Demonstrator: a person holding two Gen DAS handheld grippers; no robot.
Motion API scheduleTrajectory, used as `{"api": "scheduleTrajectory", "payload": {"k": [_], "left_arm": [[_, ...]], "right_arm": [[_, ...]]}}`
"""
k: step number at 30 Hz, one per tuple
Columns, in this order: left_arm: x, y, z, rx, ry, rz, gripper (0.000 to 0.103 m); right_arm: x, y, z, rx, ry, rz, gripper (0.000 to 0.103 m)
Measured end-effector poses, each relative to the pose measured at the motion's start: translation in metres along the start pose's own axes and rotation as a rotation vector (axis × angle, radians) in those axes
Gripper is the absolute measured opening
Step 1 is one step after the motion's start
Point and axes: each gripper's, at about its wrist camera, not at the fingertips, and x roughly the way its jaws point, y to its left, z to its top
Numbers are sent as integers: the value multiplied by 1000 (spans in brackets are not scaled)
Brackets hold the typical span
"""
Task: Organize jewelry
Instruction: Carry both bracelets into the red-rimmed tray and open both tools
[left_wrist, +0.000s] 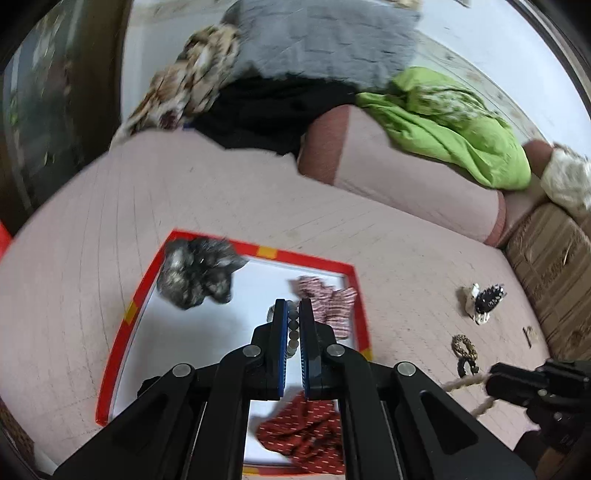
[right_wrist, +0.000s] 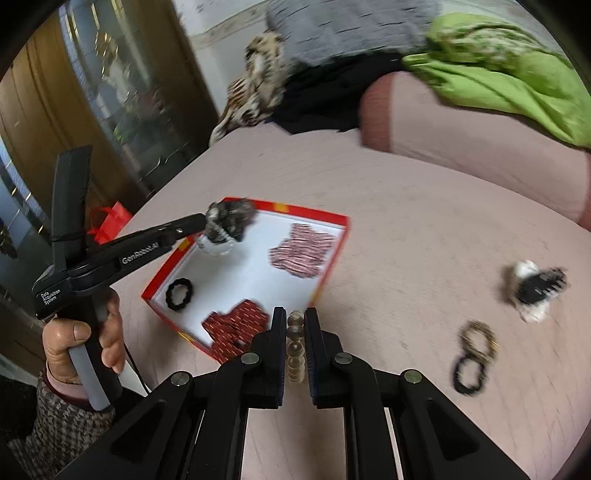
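My left gripper (left_wrist: 293, 325) clamped on grey bead bracelet (left_wrist: 293, 332), right gripper (right_wrist: 295, 332) on clear bead bracelet (right_wrist: 295, 345). Beads hard, slick, light, I reckon; pinch across string between fingers, over red box (right_wrist: 334, 254).

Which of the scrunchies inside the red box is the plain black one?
The small black ring scrunchie near the box's left wall; the others are patterned: grey furry, pink striped, dark red dashed.

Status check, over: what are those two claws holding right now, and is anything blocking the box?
Left gripper shut on bead bracelet over red box. Right gripper shut on clear bead bracelet. Nothing blocking.
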Motion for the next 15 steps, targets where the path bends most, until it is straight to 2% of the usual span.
{"api": "scheduleTrajectory", "payload": {"k": [5,7,10,12,15], "left_arm": [[25,50,-1,-141,65,-71,5],[34,69,-2,-198,79,-65,5],[46,91,-4,-250,93,-5,5],[53,101,-6,-259,112,74,5],[59,111,-12,-256,140,159,5]], "right_arm": [[48,29,26,-26,34,43,10],[64,40,37,-27,37,67,10],[86,52,51,-12,36,113,11],[106,57,56,4,49,136,11],[135,57,51,12,99,120,11]]}}
